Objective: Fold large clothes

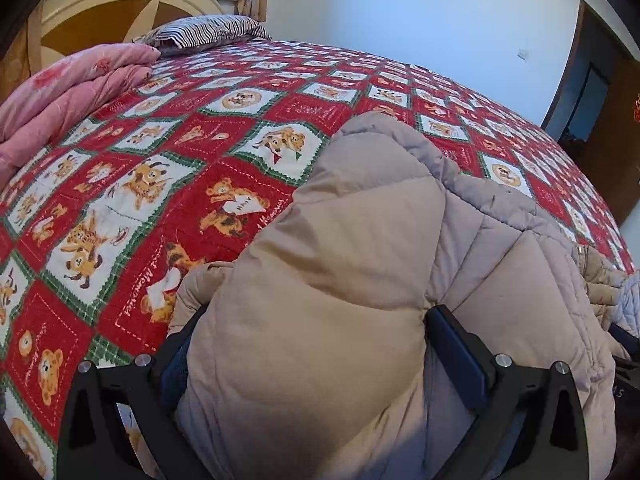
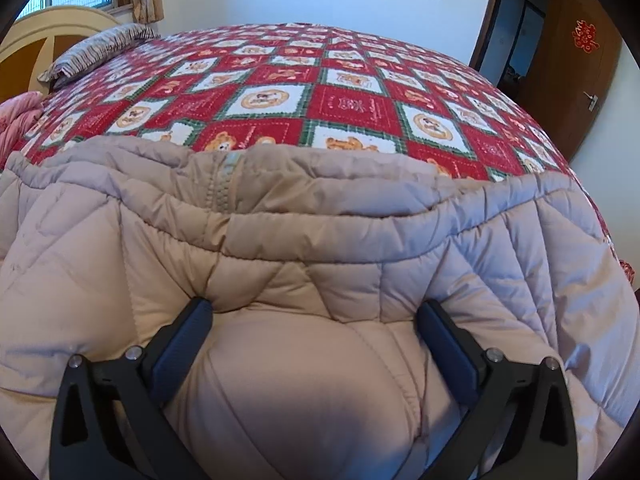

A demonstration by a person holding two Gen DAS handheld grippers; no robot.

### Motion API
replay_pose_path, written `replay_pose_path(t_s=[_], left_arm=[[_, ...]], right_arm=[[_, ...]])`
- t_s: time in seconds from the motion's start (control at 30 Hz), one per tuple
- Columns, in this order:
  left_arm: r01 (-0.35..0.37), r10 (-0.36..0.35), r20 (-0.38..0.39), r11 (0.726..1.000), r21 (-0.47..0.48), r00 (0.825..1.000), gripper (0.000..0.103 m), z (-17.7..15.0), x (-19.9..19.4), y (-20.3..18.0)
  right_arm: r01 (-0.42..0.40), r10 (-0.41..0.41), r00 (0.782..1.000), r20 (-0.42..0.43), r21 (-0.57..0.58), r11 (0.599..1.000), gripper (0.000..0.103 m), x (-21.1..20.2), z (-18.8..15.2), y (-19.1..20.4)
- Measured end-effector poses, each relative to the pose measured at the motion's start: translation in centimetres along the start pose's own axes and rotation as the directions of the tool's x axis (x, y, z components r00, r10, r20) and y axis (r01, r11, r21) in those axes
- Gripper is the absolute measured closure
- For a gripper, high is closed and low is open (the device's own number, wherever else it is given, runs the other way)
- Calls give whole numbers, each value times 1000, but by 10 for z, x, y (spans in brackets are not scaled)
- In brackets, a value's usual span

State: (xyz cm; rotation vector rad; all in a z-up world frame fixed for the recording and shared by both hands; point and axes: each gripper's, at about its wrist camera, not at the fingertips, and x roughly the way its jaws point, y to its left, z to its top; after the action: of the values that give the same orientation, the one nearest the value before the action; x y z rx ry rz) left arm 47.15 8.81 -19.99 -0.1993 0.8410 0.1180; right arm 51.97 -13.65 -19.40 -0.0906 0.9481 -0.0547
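Observation:
A beige quilted puffer coat (image 1: 360, 240) lies on a bed with a red teddy-bear quilt (image 1: 180, 140). In the left wrist view my left gripper (image 1: 312, 320) has its jaws wide apart with a thick fold of the coat bulging between them; its left finger is partly hidden under the fabric. In the right wrist view the coat (image 2: 320, 220) fills the foreground, its zipper (image 2: 220, 188) near the far hem. My right gripper (image 2: 316, 312) also stands wide, both fingers pressed against a puffy bulge of the coat.
A folded pink duvet (image 1: 68, 88) and a striped pillow (image 1: 208, 30) lie by the yellow headboard (image 1: 120, 4) at the far left. The quilt (image 2: 340, 88) stretches bare beyond the coat. A brown door (image 2: 576, 60) stands at the right by the white wall.

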Motion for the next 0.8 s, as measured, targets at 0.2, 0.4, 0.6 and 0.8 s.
replay_pose_path(t_s=[0.2, 0.4, 0.6, 0.8], left_arm=[[-12, 15, -56, 999, 52, 998, 1, 6, -18, -1], [-32, 28, 32, 991, 128, 999, 1, -26, -73, 5], [44, -44, 28, 999, 22, 999, 1, -47, -47, 26], [35, -35, -2, 999, 34, 999, 1, -45, -42, 20]], right_arm=[[-1, 0, 1000, -16, -17, 1000, 0, -1, 2, -1], [11, -11, 1000, 20, -22, 1000, 2, -67, -23, -10], [68, -66, 997, 39, -42, 997, 0, -56, -70, -4], [71, -68, 995, 74, -51, 996, 0, -46, -72, -4]])
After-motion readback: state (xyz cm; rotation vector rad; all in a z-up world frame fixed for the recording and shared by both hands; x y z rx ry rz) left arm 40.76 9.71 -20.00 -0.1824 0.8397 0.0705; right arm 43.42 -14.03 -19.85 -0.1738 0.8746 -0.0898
